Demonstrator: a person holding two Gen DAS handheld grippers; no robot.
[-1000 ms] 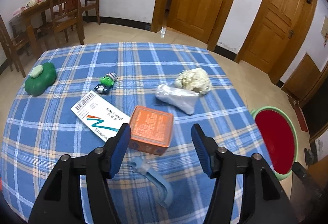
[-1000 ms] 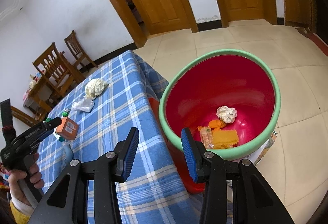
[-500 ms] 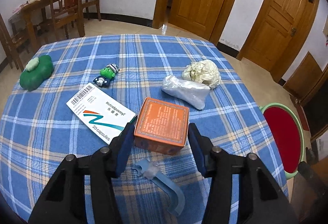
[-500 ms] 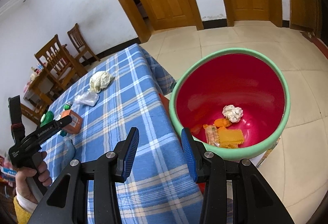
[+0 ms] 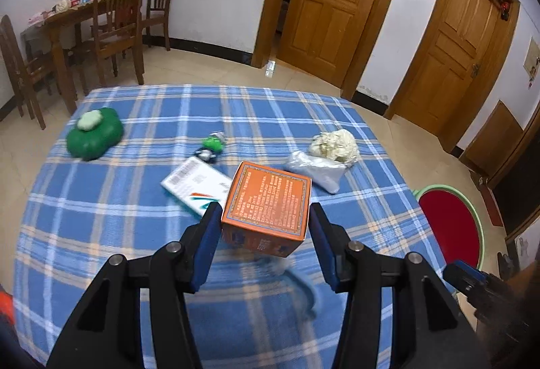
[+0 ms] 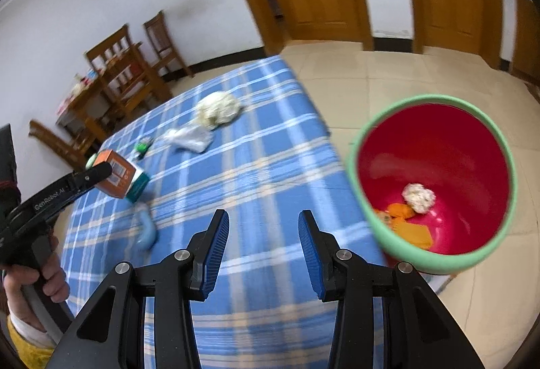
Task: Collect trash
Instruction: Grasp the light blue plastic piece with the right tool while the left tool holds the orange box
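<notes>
Left tongs [image 5: 263, 234] clamped on orange box [image 5: 268, 200] above table; right tongs [image 6: 264, 251] parted, empty.

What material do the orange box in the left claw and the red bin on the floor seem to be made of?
Orange box: probably thin cardboard with a matte printed finish; it has sharp folded edges and flat panels covered in small text. Red bin: likely moulded plastic, fairly smooth, red inside with a pale green rim; soft reflections show on its inner wall.
</notes>
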